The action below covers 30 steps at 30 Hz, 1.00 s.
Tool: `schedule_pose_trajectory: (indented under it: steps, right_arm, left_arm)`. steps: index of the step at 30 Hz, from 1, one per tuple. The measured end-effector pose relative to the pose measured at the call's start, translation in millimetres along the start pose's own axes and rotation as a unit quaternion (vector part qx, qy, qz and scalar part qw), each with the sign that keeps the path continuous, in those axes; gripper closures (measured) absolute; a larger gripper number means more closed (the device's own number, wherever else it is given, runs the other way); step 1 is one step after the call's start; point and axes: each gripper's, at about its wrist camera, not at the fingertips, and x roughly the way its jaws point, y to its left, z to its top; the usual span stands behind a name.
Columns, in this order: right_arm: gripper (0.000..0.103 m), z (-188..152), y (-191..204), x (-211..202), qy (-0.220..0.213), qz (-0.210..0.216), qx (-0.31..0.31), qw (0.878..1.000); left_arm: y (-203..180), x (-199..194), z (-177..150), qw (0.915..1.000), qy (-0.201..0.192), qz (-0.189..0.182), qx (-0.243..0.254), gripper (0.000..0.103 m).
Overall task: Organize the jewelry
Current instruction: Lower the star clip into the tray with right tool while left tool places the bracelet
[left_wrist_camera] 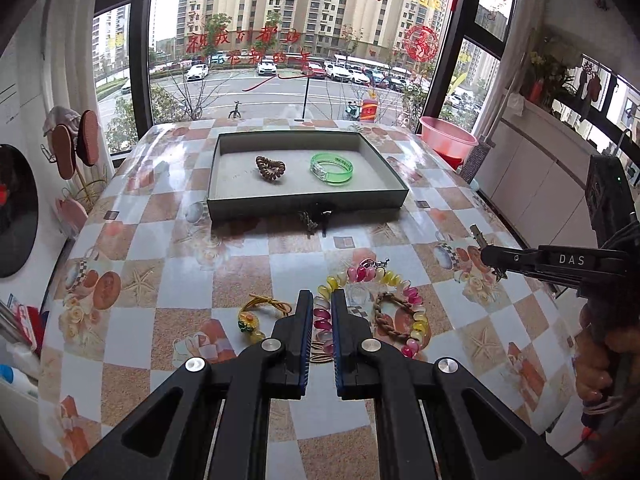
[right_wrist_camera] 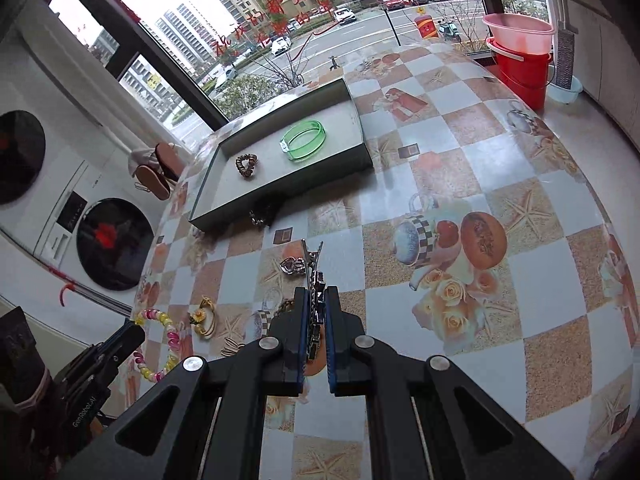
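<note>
My left gripper (left_wrist_camera: pixel 322 300) is shut on a pink-and-yellow beaded bracelet (left_wrist_camera: pixel 404 284), whose loop hangs off to the right of the fingers above the checked tablecloth. My right gripper (right_wrist_camera: pixel 316 294) is shut on a metal hair clip (right_wrist_camera: pixel 313 258) with a small heart charm; the clip's beak sticks out past the fingertips. A grey tray (left_wrist_camera: pixel 308 205) at the far side holds a brown coil hair tie (left_wrist_camera: pixel 271 168) and a green bangle (left_wrist_camera: pixel 331 168). On the cloth lie a yellow flower hair tie (left_wrist_camera: pixel 256 316) and a braided brown cord (left_wrist_camera: pixel 390 316).
Two small dark trinkets (left_wrist_camera: pixel 314 220) lie against the tray's front wall. A pink basin (right_wrist_camera: pixel 518 30) sits on a red bucket (right_wrist_camera: pixel 520 72) beyond the table's far right corner. Round-doored machines (right_wrist_camera: pixel 114 244) stand to the left, and a window runs behind the table.
</note>
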Motion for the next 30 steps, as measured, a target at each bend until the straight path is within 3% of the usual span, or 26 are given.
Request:
schedule_pose_trajectory:
  steps: [8, 14, 24, 30]
  right_arm:
    - [0.095, 57.9, 21.0, -15.7, -0.021, 0.001, -0.027, 0.999]
    - [0.095, 108.2, 46.1, -1.4, -0.031, -0.008, -0.065, 0.997]
    - [0.095, 179.9, 64.9, 68.6, -0.015, -0.036, -0.103, 0.994]
    - [0.095, 193.9, 62.8, 120.6, 0.016, -0.064, -0.119, 0.991]
  left_arm:
    - [13.9, 3.3, 54.3, 0.9995, -0.030, -0.002, -0.009, 0.081]
    - [33.3, 24.8, 96.5, 0.9984, -0.049, 0.014, -0.025, 0.081]
    - [68.4, 110.9, 145.2, 0.9975, -0.024, 0.055, -0.038, 0.081]
    - [83.7, 172.1, 151.8, 0.9963, 0.023, 0.069, -0.044, 0.081]
